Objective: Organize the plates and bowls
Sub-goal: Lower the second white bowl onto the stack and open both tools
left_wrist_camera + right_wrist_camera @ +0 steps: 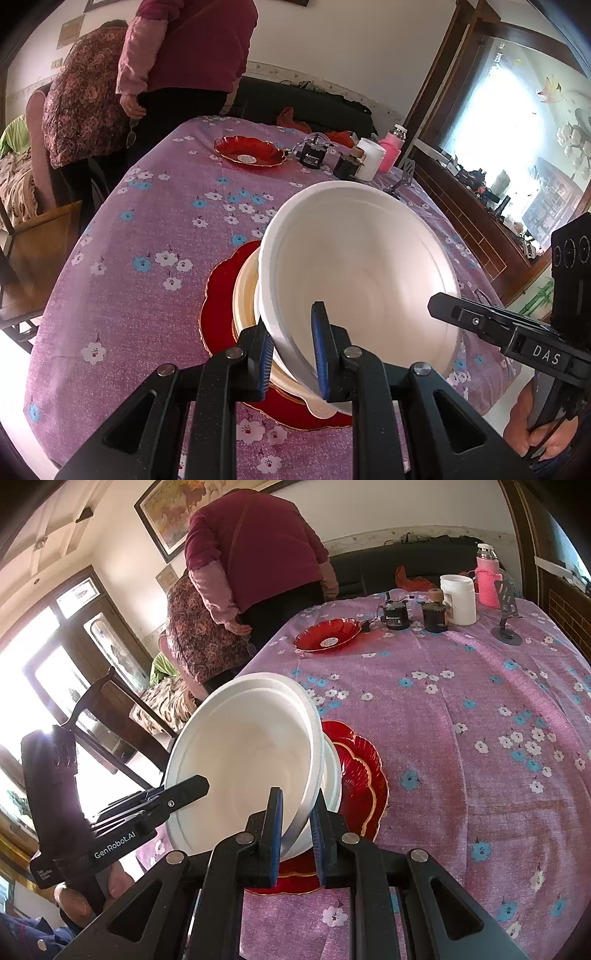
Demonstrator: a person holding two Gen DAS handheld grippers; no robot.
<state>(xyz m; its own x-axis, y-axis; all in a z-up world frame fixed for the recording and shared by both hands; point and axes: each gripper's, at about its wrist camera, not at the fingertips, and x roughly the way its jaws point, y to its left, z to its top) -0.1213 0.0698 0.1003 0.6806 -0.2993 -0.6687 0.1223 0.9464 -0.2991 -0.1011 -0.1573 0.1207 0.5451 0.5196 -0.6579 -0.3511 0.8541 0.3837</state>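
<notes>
The left tongs [293, 354] pinched the near rim of a big white bowl [362, 266], and the right tongs [297, 840] pinched the same bowl's rim from the opposite side, so it hung tilted between them just above a cream bowl [245, 295]. That cream bowl sat on red scalloped plates [221, 291] stacked near the front of the desk [147, 221] with its purple flowered cloth. Another red plate [249, 151] lay far off, beside a white jar [371, 158] and a pink bottle [391, 151]
</notes>
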